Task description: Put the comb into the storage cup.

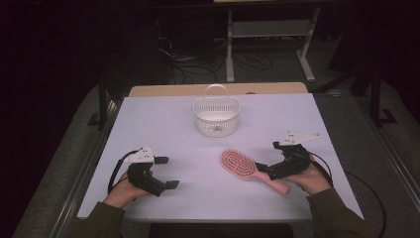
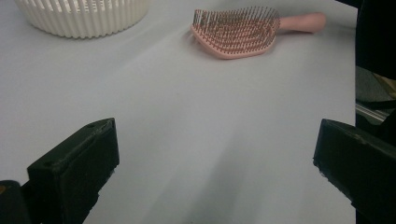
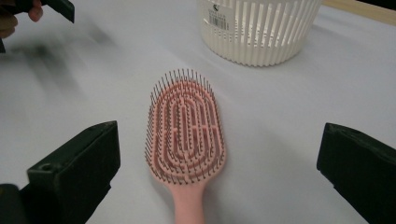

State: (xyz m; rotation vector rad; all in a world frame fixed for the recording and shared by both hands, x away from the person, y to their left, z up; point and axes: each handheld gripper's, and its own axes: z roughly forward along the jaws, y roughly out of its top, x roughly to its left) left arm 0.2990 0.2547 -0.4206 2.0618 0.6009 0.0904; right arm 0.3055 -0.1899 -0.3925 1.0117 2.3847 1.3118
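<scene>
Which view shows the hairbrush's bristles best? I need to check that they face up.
The right gripper view: the pink hairbrush lies close and centred between that gripper's open fingers, bristles clearly up. The left gripper view shows it farther off, side-on. The high view shows it small, its handle partly behind the right gripper.

The table (image 1: 163, 124) is seen from above and forward in the high view. It is skimmed low and close by both gripper views, where the pink hairbrush (image 3: 187, 126) and white basket (image 2: 84, 16) are shared.
</scene>
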